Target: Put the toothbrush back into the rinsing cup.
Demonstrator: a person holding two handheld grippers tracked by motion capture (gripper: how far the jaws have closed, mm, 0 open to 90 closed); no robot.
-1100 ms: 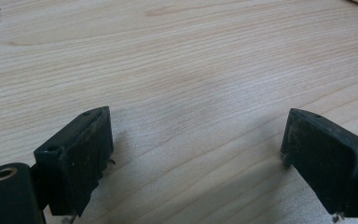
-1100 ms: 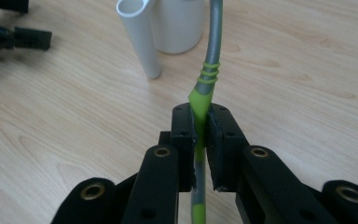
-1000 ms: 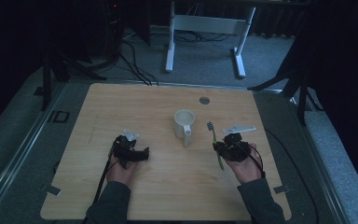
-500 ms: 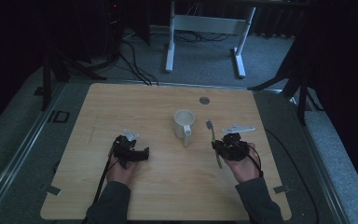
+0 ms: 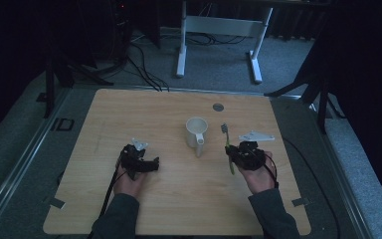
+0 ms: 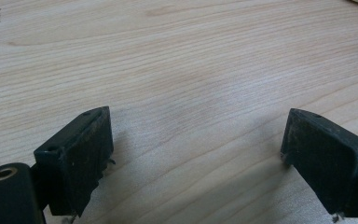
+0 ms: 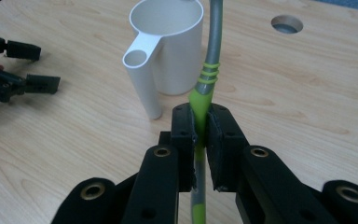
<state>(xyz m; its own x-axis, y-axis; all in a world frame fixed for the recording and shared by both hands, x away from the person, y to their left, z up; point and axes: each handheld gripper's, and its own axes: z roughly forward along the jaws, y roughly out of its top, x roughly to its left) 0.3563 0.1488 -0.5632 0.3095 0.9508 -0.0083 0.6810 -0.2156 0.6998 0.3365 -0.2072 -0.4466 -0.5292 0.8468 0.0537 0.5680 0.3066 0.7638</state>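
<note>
- Left gripper (image 5: 151, 163): its blocky matte-black jaws stand wide apart over bare wood grain, left of the mug (image 5: 196, 132).
- The mug is white, cylindrical, smooth plastic.
- Right gripper (image 7: 200, 128): clamped on the slim green-and-grey toothbrush (image 7: 208, 70), just right of the mug.

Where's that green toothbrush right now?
In the high view the toothbrush lies right of the white cup, its handle clamped in the right tool; its bristled head points toward the table's far edge.

Pale wooden tabletop (image 5: 129, 109)
A white mug (image 5: 197, 132) stands near centre; a round hole (image 5: 218, 106) sits at the far edge, right of middle.
</note>
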